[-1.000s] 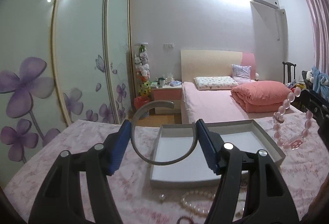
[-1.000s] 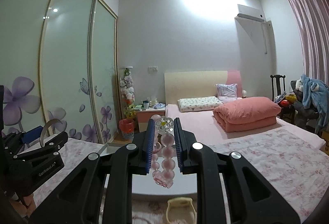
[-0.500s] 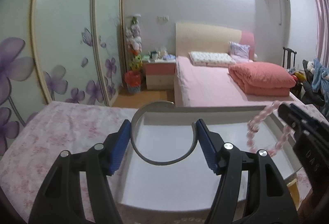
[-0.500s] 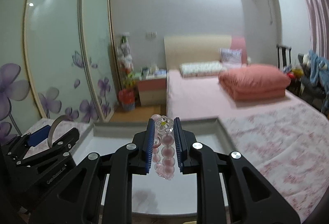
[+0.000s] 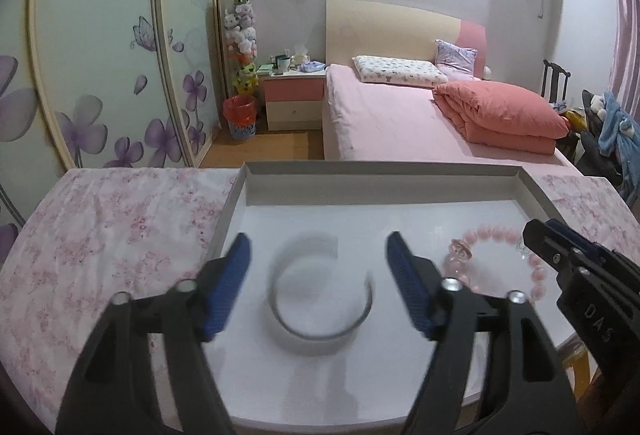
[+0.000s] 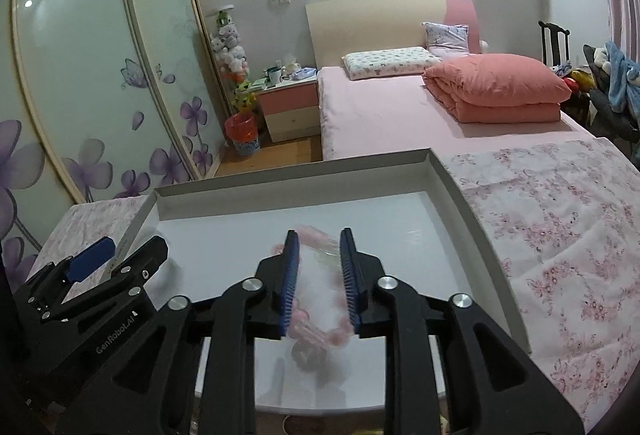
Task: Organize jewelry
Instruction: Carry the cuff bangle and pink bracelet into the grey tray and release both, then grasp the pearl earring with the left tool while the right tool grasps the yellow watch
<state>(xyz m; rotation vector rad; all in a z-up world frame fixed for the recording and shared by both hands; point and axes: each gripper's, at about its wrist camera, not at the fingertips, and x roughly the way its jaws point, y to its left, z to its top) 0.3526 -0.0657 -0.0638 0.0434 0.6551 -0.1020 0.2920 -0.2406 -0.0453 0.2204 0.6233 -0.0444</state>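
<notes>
A shallow white tray (image 5: pixel 380 173) lies on the flowered pink cloth; it also shows in the right wrist view (image 6: pixel 472 211). A silver open cuff bangle (image 5: pixel 320 331) lies blurred on the tray floor between my left gripper's fingers. My left gripper (image 5: pixel 318 285) is open wide and holds nothing. A pink bead bracelet (image 5: pixel 496 235) lies in the tray to its right. In the right wrist view the bracelet (image 6: pixel 316 331) is blurred below my right gripper (image 6: pixel 318 285), whose jaws stand apart and do not grip it. The left gripper shows at the lower left there (image 6: pixel 100 267).
The flowered cloth (image 6: pixel 560 227) covers the table around the tray. A yellow item (image 5: pixel 576 359) peeks out at the tray's near right corner. Beyond the table stand a pink bed (image 5: pixel 400 123), a nightstand (image 5: pixel 294 95) and a sliding wardrobe (image 5: pixel 100 55).
Both grippers moved down over the tray and opened. The cuff bangle left the left gripper and the bead bracelet left the right gripper; both are now in the tray.
</notes>
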